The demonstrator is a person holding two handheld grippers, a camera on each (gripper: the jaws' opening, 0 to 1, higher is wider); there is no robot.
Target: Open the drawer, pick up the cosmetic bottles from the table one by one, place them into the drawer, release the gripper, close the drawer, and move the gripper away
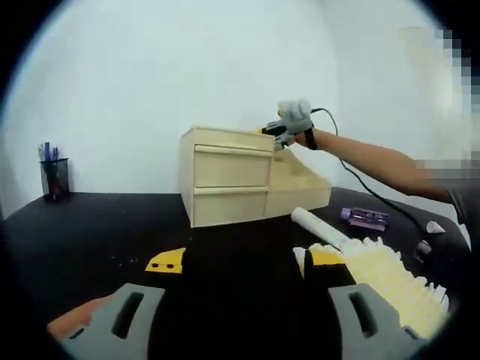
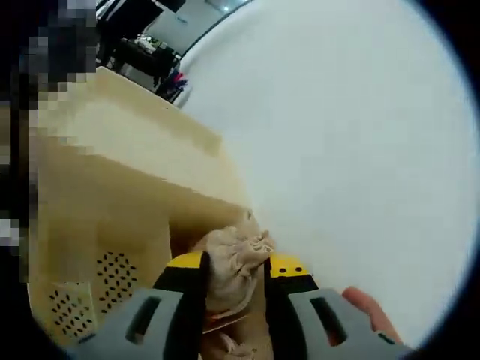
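The cabinet (image 1: 225,176) has a drawer (image 1: 300,187) already open. The right gripper (image 2: 234,279) is clamped on a beige pouch (image 2: 232,259) above the drawer. The left gripper (image 1: 236,300), jaws apart and empty, hovers before the cabinet; a purple bottle (image 1: 364,218) and white tube (image 1: 319,226) beside the cabinet remain.

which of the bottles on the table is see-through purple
The small flat bottle lying right of the wooden drawer unit. The other one, the long tube nearer the camera, is plain white.
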